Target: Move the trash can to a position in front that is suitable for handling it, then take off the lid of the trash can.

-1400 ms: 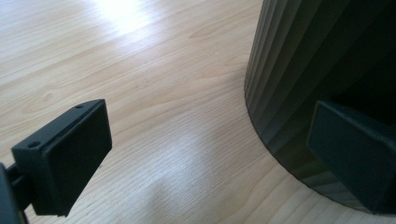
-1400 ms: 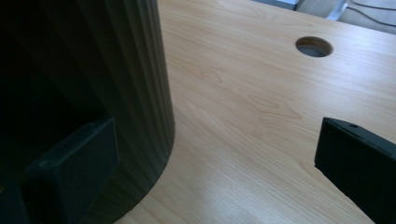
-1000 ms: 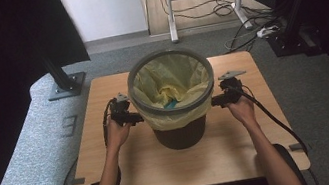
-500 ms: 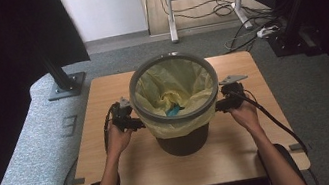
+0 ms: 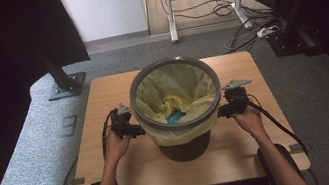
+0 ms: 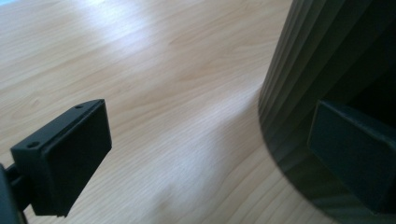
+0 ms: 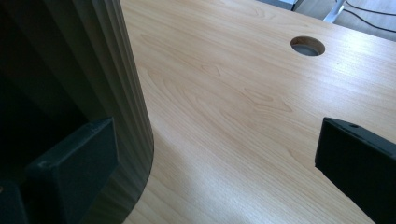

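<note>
Since a second ago the bin (image 5: 180, 120) looks larger and higher in the high view, its rim closer to the camera, and both my hands sit a little nearer me on the bench (image 5: 102, 98); I judge it has come up off the wood, though its base hides any gap.

Taking the bin as my landmark: my left gripper (image 5: 130, 128) is hard against its left side just under the rim, my right gripper (image 5: 223, 109) against its right side at the same height. In the left gripper view my jaws stand wide apart, one over bare wood, the other dark against the ribbed black wall (image 6: 308, 70). The right gripper view shows the same: jaws spread wide, one by the ribbed wall (image 7: 112, 79), one out over the bench. Neither pair is closed on anything; I seem to be pinching the bin between the two grippers.

The yellow liner (image 5: 179, 133) is folded over the rim, with crumpled paper and something blue (image 5: 175, 117) inside. I expect a light, stiff plastic tub, its ribs giving some grip, but the liner film is thin and slippery. The hold belongs under the rim on bare ribbing, equal pressure from both sides, kept level.
</note>
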The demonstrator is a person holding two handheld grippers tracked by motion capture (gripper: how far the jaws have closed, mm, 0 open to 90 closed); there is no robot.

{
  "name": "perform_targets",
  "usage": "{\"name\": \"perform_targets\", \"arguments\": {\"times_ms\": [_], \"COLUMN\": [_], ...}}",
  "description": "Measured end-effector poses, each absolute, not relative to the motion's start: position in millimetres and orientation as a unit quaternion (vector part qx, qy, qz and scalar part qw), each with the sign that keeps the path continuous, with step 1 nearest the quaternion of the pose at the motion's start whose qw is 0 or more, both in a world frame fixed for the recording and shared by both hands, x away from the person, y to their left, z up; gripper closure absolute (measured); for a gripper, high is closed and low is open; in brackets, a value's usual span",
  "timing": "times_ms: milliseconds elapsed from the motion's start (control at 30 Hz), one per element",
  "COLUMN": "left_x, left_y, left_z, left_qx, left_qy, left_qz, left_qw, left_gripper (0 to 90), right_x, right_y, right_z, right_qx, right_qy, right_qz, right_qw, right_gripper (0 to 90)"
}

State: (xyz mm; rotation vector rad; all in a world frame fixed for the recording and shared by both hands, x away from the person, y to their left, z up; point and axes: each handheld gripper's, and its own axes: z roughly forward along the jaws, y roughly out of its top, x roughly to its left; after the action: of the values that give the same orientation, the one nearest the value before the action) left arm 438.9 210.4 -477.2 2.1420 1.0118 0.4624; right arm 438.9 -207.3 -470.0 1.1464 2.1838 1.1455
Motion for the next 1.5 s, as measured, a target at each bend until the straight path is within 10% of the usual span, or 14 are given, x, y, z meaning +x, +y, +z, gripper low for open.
{"name": "perform_targets", "arguments": {"times_ms": [567,1500], "left_x": [422.8,423.0], "left_y": [281.4,279.9], "left_z": [-527.4,-542.4], "left_qx": [0.828,0.832], "left_qy": [0.451,0.449], "left_qz": [0.155,0.146], "left_qw": [0.294,0.291], "left_gripper": [0.0,1.8], "right_x": [428.7,423.1], "right_y": [-261.6,-275.4], "right_z": [-521.8,-557.3], "right_qx": [0.454,0.457], "right_qy": [0.794,0.800], "right_qz": [0.363,0.339], "right_qw": [0.180,0.190], "right_gripper": [0.0,0.0]}}
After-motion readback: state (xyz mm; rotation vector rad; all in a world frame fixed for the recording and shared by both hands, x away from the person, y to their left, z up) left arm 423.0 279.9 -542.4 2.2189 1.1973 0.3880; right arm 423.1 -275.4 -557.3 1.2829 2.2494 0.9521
